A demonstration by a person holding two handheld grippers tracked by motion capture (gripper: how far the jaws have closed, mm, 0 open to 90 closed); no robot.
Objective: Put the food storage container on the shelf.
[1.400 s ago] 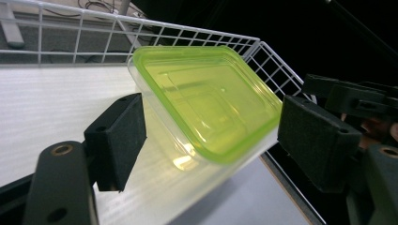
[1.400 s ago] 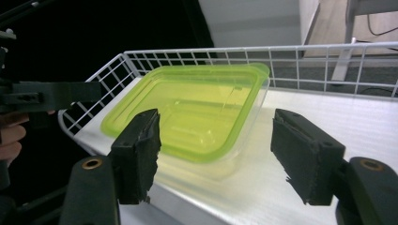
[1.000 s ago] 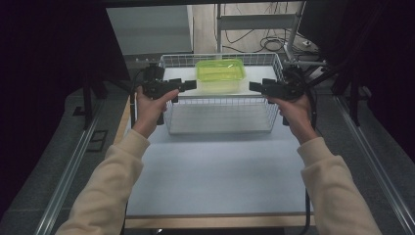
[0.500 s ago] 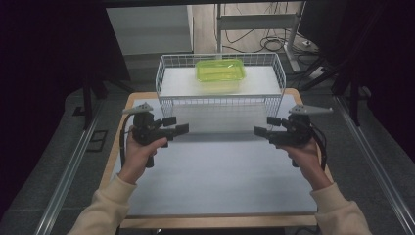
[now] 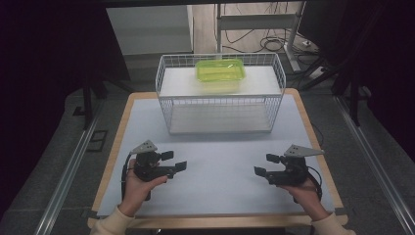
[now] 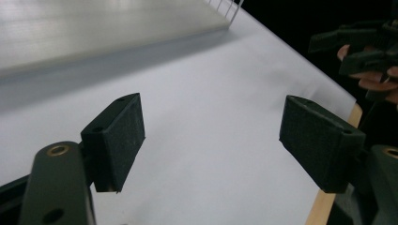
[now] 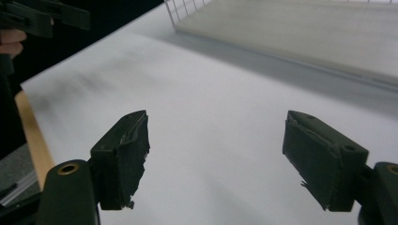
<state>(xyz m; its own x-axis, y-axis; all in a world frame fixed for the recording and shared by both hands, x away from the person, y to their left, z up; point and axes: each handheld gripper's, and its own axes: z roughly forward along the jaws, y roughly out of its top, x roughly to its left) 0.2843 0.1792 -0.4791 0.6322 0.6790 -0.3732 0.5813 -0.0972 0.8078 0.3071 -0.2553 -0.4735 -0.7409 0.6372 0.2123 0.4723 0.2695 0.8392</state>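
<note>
**Both grippers released, low over the near desk**

Left gripper (image 5: 173, 161): jaws spread wide, nothing between them, held in the person's left hand (image 5: 138, 185) over the near-left part of the desk (image 5: 220, 161). Left gripper view shows bare white desk surface between its pads (image 6: 117, 136).

Right gripper (image 5: 266, 164): jaws also apart and empty, held in the right hand (image 5: 303, 193) over the near-right part. Pad foam looks torn at the edges (image 7: 129, 150) in the right gripper view. Both grippers point inward toward each other, well apart.

White wire basket (image 5: 220, 120) sits at the far middle of the desk, well clear of both grippers. Green lidded container (image 5: 220, 70) rests inside it, toward the back, roughly centred. Cables on the floor (image 5: 274, 44) beyond the desk.
</note>
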